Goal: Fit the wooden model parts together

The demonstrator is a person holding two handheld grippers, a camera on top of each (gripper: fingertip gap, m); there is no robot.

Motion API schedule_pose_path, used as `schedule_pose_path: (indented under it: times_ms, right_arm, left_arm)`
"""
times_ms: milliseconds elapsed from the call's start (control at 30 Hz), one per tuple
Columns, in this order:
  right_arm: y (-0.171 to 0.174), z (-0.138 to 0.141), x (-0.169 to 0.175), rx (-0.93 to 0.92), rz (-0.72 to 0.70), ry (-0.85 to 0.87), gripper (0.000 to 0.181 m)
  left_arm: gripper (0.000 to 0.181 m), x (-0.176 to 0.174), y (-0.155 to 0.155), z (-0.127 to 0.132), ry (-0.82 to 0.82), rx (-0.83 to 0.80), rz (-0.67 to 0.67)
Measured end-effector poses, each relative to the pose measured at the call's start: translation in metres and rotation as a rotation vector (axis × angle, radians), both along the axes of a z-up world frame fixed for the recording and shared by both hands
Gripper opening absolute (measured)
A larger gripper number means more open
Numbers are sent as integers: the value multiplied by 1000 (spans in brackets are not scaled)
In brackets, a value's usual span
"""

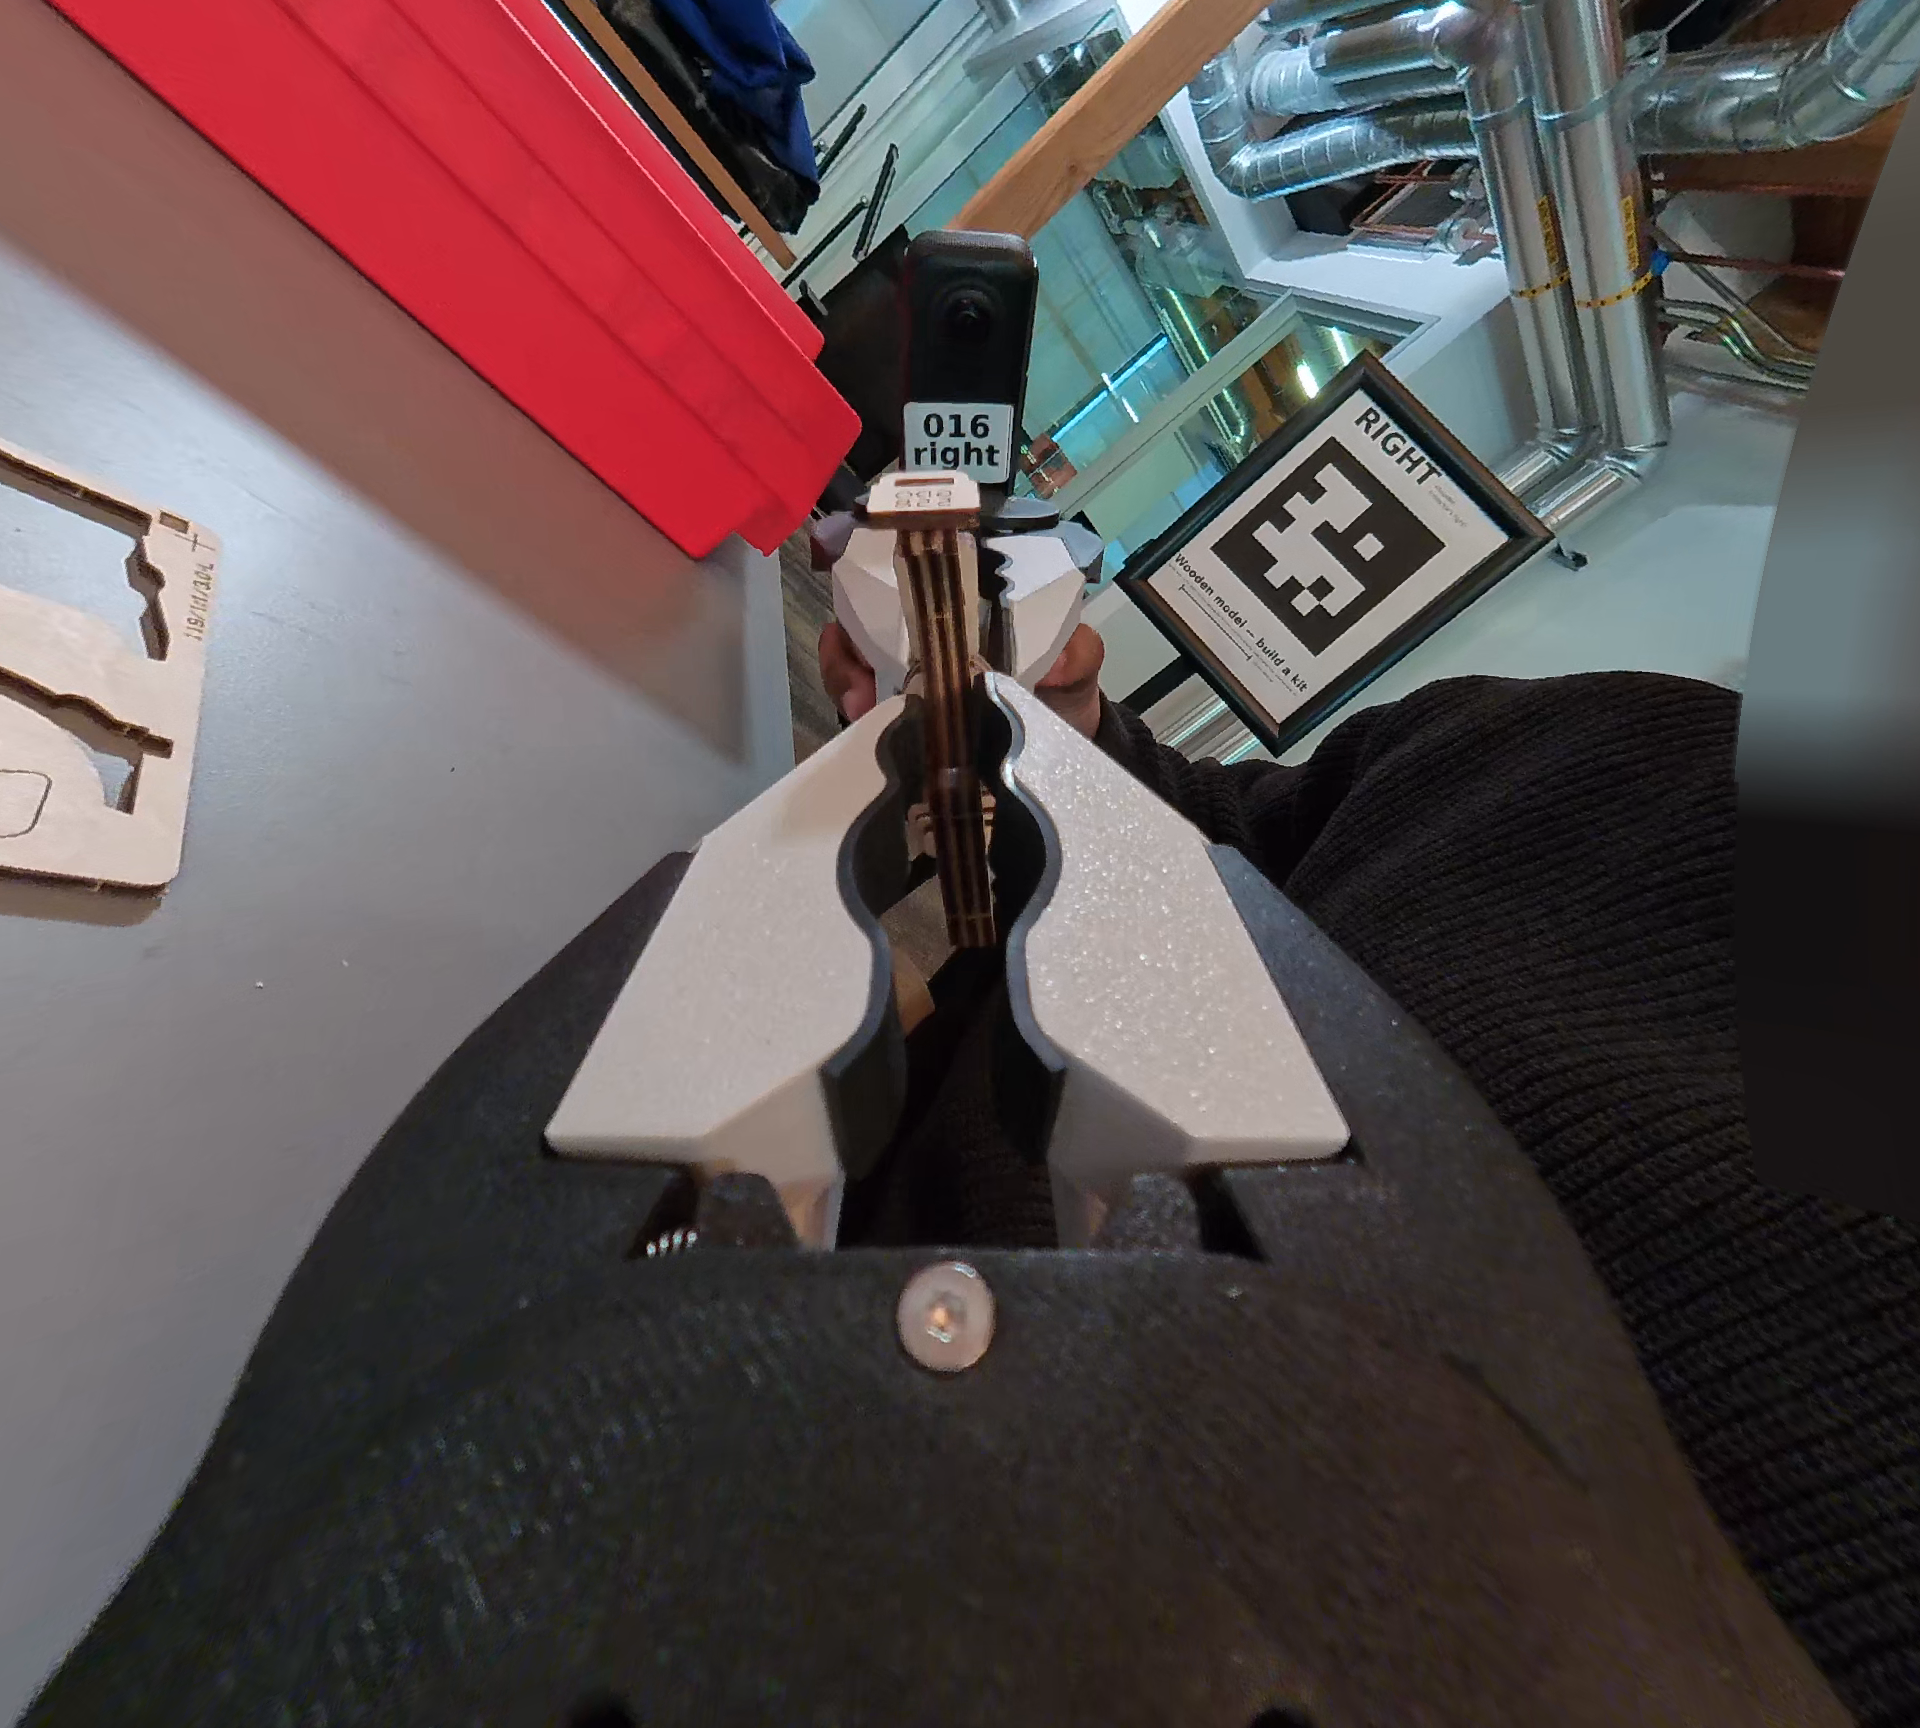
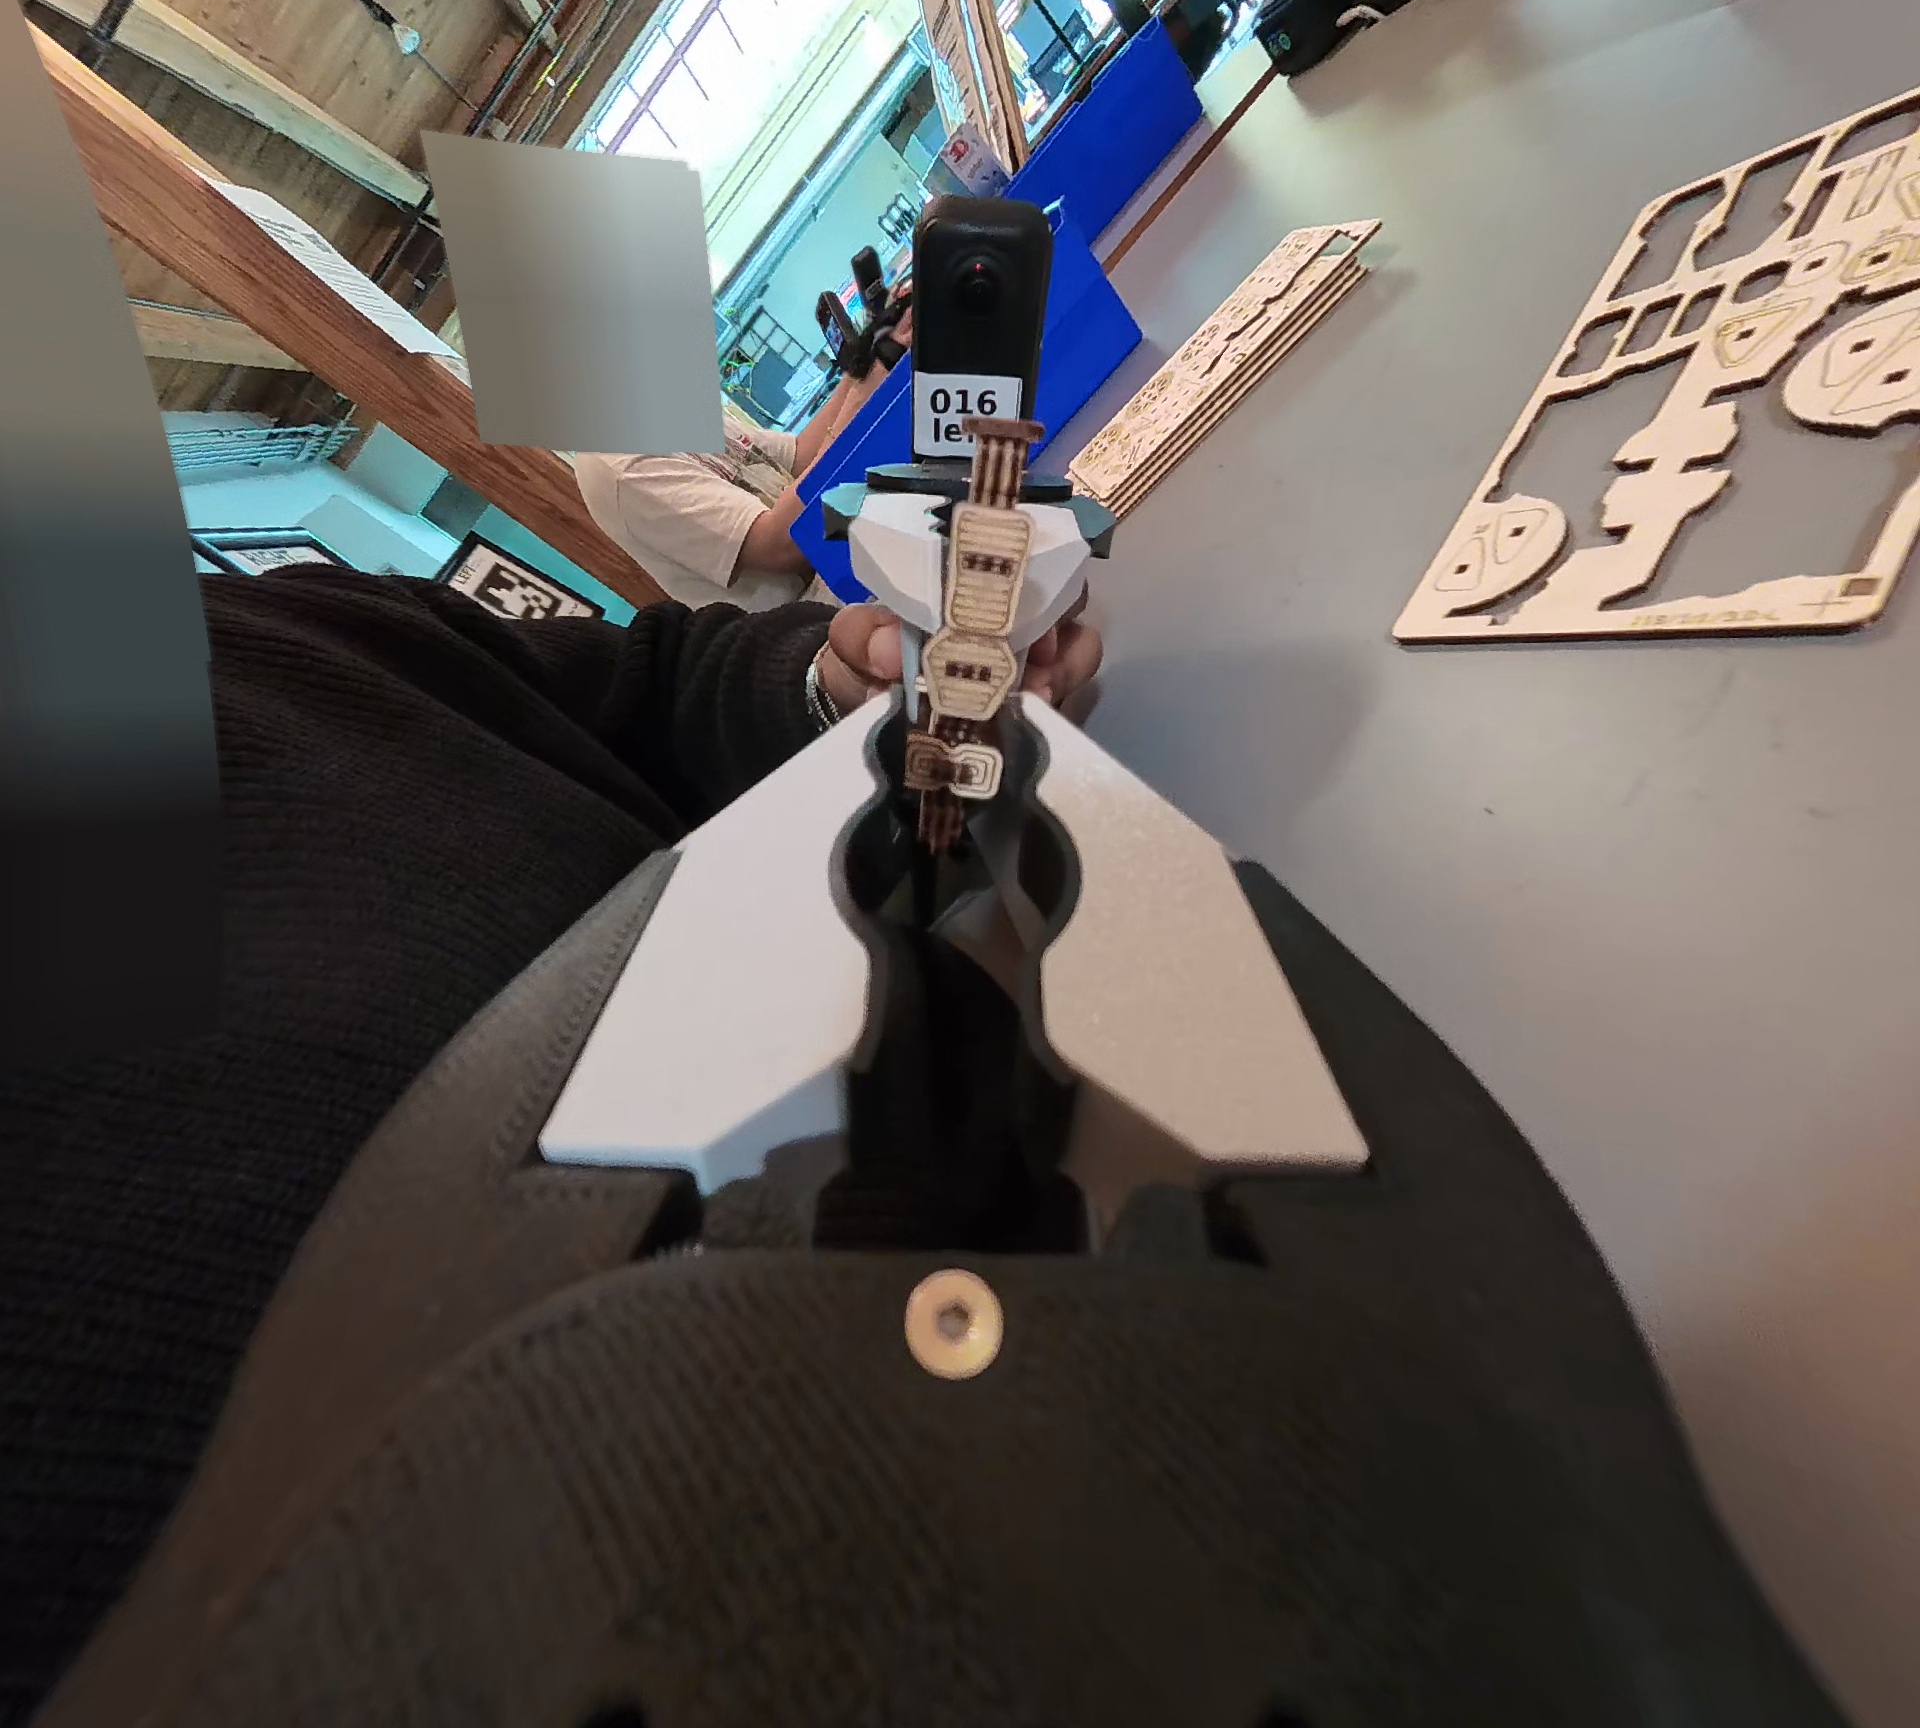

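Observation:
The wooden model [image 1: 938, 582] is a narrow stack of layered strips seen edge-on, with a small plate at its far end. In the right wrist view the wooden model [image 2: 985, 579] shows several pale engraved plates along the strips. My left gripper [image 1: 943, 707] is shut on the near end of the model. My right gripper [image 1: 951, 613] faces it and grips the far end. In the right wrist view my right gripper [image 2: 954, 724] is closed around the strips, and the left gripper [image 2: 971, 572] holds the other end. The model hangs in the air beside the table.
A grey table [image 1: 364, 847] carries a cut-out wooden sheet [image 1: 94, 691] and a red bin [image 1: 416, 120]. A framed marker sign [image 1: 1330, 556] stands behind. The right wrist view shows a parts sheet [image 2: 1714, 390], stacked sheets [image 2: 1226, 369], a blue bin [image 2: 1081, 244] and a seated person [image 2: 675, 515].

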State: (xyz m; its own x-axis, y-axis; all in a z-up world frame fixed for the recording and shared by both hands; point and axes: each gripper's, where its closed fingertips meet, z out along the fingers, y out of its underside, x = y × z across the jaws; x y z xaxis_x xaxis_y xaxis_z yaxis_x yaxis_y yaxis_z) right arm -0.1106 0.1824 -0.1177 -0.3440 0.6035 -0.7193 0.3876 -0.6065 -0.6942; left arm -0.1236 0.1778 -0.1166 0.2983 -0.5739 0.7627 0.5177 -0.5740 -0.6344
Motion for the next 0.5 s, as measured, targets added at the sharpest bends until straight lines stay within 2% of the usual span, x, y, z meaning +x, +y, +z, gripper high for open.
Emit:
schedule_pose_path:
  times_ms: [333, 500]
  right_arm:
    - [-2, -3, -2, 12, -4, -8, 18]
    - [-7, -6, -4, 9, 8, -20, 24]
  left_arm:
    - [7, 0, 0, 0, -7, -1, 3]
    - [7, -1, 1, 0, -8, -2, 11]
